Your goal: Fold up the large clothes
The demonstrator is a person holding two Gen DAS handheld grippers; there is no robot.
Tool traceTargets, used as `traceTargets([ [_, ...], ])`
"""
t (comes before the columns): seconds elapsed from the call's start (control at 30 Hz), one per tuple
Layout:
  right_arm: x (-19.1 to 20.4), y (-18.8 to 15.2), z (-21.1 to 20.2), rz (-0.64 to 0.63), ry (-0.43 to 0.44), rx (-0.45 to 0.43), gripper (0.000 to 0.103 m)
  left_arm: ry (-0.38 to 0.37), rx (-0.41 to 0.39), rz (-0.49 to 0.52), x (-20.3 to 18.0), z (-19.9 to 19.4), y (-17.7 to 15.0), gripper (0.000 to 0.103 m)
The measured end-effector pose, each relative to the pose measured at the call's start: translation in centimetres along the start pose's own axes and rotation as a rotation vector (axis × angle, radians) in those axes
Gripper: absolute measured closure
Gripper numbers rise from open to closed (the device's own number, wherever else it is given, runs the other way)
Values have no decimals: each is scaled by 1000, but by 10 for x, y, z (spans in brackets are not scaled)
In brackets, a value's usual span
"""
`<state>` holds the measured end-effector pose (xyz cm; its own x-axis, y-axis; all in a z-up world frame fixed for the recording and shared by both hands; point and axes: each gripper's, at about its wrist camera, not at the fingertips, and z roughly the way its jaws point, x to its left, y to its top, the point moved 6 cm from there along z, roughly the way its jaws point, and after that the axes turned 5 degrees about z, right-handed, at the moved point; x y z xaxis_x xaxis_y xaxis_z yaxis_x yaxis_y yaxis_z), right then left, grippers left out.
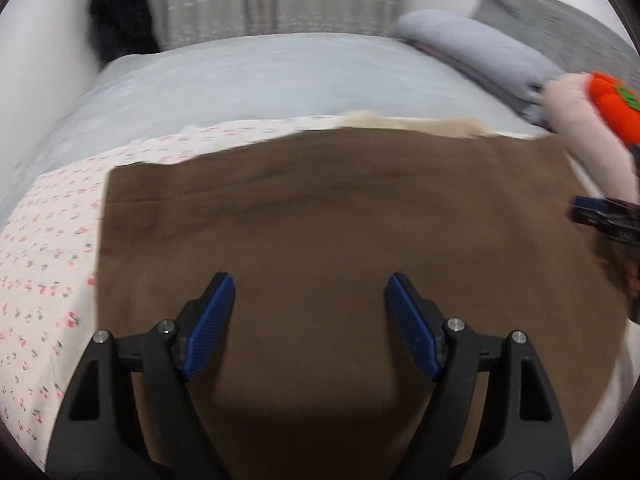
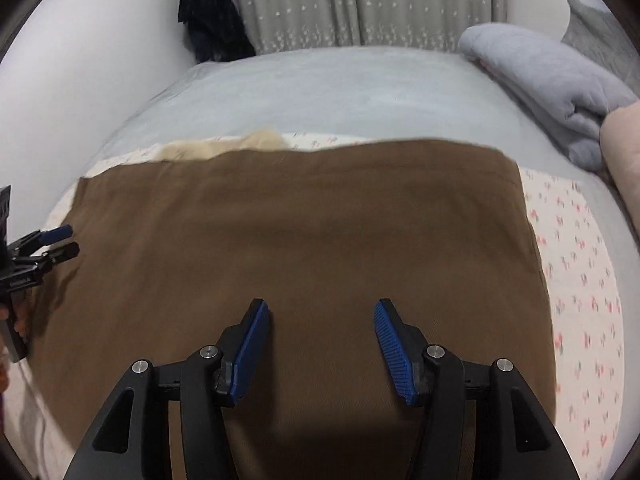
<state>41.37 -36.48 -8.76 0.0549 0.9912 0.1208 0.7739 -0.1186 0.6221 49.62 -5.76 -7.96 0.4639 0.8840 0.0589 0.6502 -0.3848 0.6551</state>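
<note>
A large brown garment (image 1: 320, 208) lies flat and folded on a floral sheet (image 1: 48, 240) spread over the bed. Its far edge is straight, and a cream fabric (image 1: 420, 124) pokes out from under it. My left gripper (image 1: 309, 280) hovers over the near half of the brown garment, open, with nothing between its blue pads. In the right wrist view the same brown garment (image 2: 300, 232) fills the middle and my right gripper (image 2: 321, 304) hangs above it, open and empty. Each gripper shows at the other view's edge: the right gripper (image 1: 576, 209), the left gripper (image 2: 70, 239).
A grey bed cover (image 2: 320, 84) stretches beyond the floral sheet (image 2: 580, 240). A folded grey blanket (image 2: 540, 76) and a pale plush with an orange top (image 1: 612, 108) lie at the right. Dark clothes (image 2: 212, 12) hang beside the curtains (image 2: 360, 4).
</note>
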Motion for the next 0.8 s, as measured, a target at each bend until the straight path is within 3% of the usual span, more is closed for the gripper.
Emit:
traceTargets([
  [0.03,-5,1,4,18,-1,-4,47,57,-6,-13,15,7,-1,23],
  [0.1,-30,1,6,106,20,-26,47,195,-25,-62,51,12,-10,13],
  [0.17,-53,1,1,194,68,-56,50,184,-20,-233,89,11,-22,12],
  [0.23,-81,0,-8,291,42,-79,50,173,-12,-360,115,6,-32,12],
  [0.33,-103,-3,-28,372,22,-108,51,149,-19,-427,128,-13,-39,13],
  [0.47,-70,-7,-54,209,-51,-124,48,88,-89,-344,93,-49,-28,13],
  [0.57,-26,-18,-67,111,-18,-115,45,6,-111,-259,45,-70,-22,12],
  [0.67,21,-37,-75,9,9,-109,43,-65,-83,-156,-11,-78,-28,12],
  [0.73,40,-53,-75,-61,16,-101,37,-67,-67,-90,-33,-75,-41,12],
  [0.8,43,-76,-65,-124,-32,-67,34,-25,-29,-42,-42,-67,-59,12],
])
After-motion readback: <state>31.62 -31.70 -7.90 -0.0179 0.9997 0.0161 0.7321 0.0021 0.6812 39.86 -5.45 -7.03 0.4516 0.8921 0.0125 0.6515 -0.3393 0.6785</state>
